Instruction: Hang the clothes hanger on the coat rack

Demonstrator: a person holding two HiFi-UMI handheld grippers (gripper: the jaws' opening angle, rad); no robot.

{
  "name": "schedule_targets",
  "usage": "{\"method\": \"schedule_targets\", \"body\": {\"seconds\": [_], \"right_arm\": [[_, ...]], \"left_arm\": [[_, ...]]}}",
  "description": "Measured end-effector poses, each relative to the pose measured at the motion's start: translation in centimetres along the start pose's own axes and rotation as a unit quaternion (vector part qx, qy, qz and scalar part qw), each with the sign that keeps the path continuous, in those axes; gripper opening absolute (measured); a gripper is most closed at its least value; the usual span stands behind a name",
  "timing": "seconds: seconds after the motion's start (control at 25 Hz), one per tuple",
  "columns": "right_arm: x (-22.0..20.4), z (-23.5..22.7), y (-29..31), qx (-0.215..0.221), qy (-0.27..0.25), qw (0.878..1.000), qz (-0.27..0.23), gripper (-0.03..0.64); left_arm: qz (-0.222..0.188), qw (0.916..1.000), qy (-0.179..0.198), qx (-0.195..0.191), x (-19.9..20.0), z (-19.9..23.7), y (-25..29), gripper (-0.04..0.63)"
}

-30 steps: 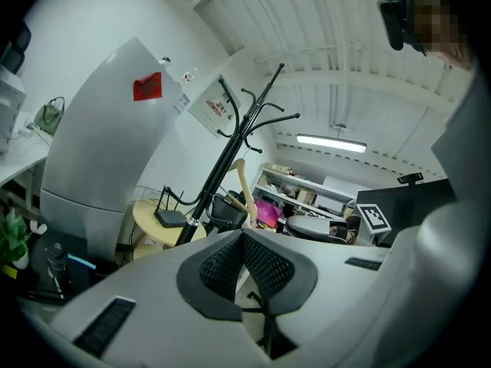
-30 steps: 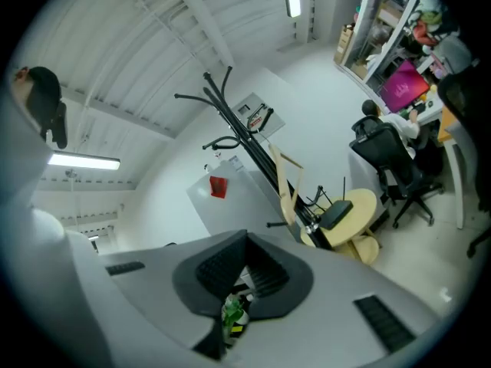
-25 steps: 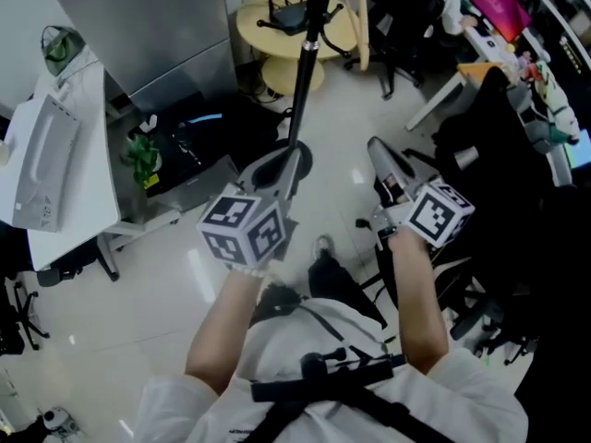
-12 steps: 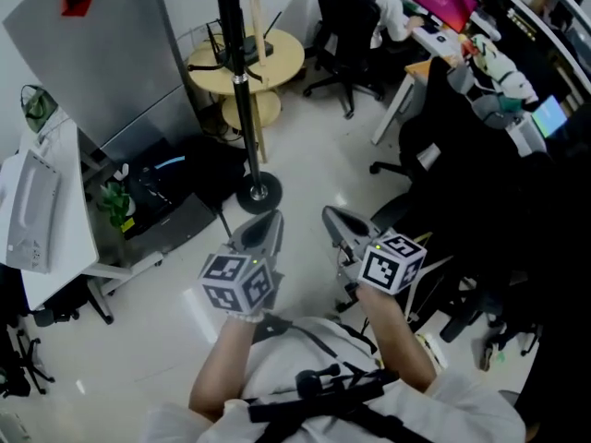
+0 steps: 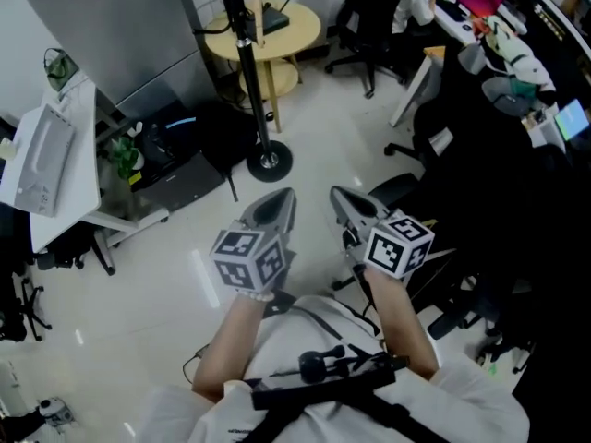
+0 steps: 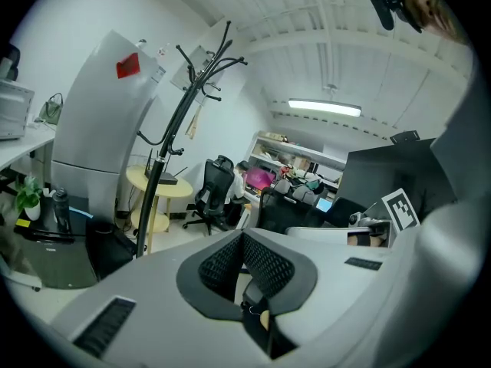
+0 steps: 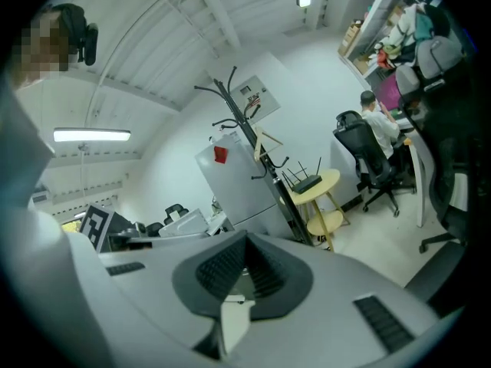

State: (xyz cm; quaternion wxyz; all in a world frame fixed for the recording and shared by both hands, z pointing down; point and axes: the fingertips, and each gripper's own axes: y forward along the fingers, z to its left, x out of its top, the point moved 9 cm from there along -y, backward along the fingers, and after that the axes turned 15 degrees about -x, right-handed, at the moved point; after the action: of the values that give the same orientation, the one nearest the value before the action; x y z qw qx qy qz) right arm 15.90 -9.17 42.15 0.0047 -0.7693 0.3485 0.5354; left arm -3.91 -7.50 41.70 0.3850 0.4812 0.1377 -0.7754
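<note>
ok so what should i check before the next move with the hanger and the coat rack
1. Left gripper shut, nothing between its jaws: ok.
2. Right gripper shut, nothing between its jaws: ok.
3. Coat rack upright and in view ahead: ok.
4. Pale hanger seems to hang on the rack: ok, though small in the right gripper view.
5. Rack within reach from here: cannot tell.

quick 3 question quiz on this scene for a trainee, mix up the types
1. True or false: the router sits on the floor.
2. Of the left gripper and right gripper, how many hold something? A none, B one, C both.
3. Fill in: the coat rack stands on a ___ base.
Key: 1 false, it is on the round yellow table. 2 A, both shut and empty. 3 round.
</note>
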Motion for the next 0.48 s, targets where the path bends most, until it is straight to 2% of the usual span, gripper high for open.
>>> {"method": "schedule_targets", "body": {"seconds": [0.48], "right_arm": [[0.2,1.8,-1.3,0.004,-0.022,1.0,-0.02,-0.005]], "left_arm": [[0.001,0.9999,0.009,-0.006,-0.1,-0.8,-1.4,-0.003]]}}
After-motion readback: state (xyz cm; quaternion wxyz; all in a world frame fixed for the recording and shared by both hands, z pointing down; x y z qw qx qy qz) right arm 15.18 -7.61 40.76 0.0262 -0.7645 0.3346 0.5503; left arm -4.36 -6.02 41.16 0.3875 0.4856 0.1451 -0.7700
